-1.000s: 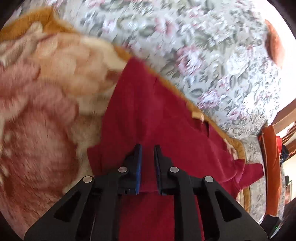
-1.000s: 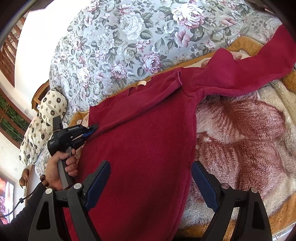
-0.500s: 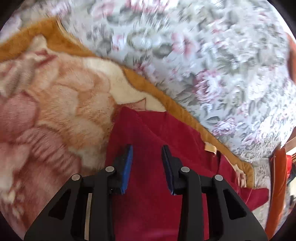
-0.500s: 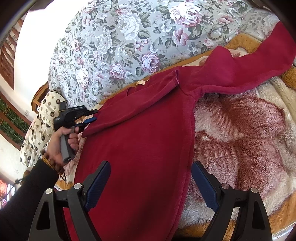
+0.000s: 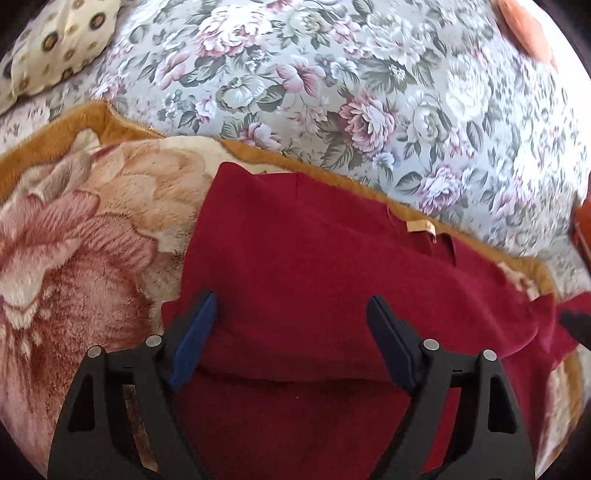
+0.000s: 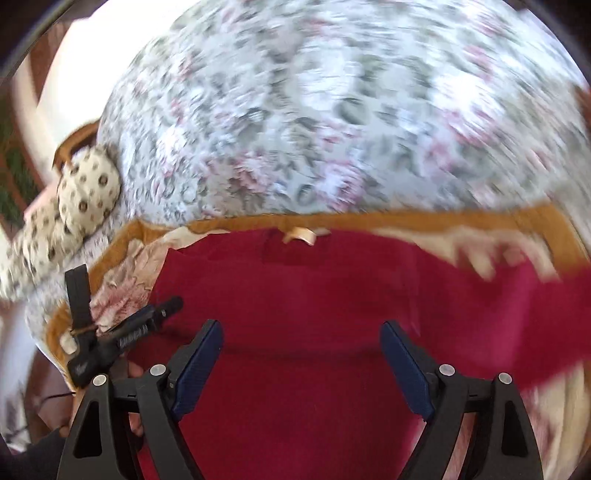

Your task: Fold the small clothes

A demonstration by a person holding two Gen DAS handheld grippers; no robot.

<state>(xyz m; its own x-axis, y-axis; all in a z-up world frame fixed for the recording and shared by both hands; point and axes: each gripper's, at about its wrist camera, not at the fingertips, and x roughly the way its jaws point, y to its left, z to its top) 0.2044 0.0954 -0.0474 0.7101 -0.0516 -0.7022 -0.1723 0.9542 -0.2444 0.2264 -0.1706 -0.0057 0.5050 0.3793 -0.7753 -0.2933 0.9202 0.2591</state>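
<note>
A dark red long-sleeved top (image 5: pixel 314 266) lies on a plush orange and pink floral blanket (image 5: pixel 74 236), neck label (image 5: pixel 419 226) toward the far edge. One sleeve is folded across its body. My left gripper (image 5: pixel 291 325) hangs open and empty just above the folded sleeve. In the right wrist view the top (image 6: pixel 295 302) fills the lower half and its label (image 6: pixel 299 234) shows at the collar. My right gripper (image 6: pixel 301 350) is open and empty above the top's middle. The other sleeve (image 6: pixel 535 306) stretches off to the right, blurred. The left gripper (image 6: pixel 110 339) shows at the left.
A grey floral bedspread (image 5: pixel 332 92) lies beyond the blanket's brown border (image 5: pixel 332 173). A cream spotted pillow (image 5: pixel 48 48) sits at the far left and also shows in the right wrist view (image 6: pixel 81 192). An orange cushion (image 5: pixel 528 33) is at the far right.
My left gripper has let go of the folded sleeve, opened wide and pulled back. My right gripper has swung quickly toward the collar; its view is blurred.
</note>
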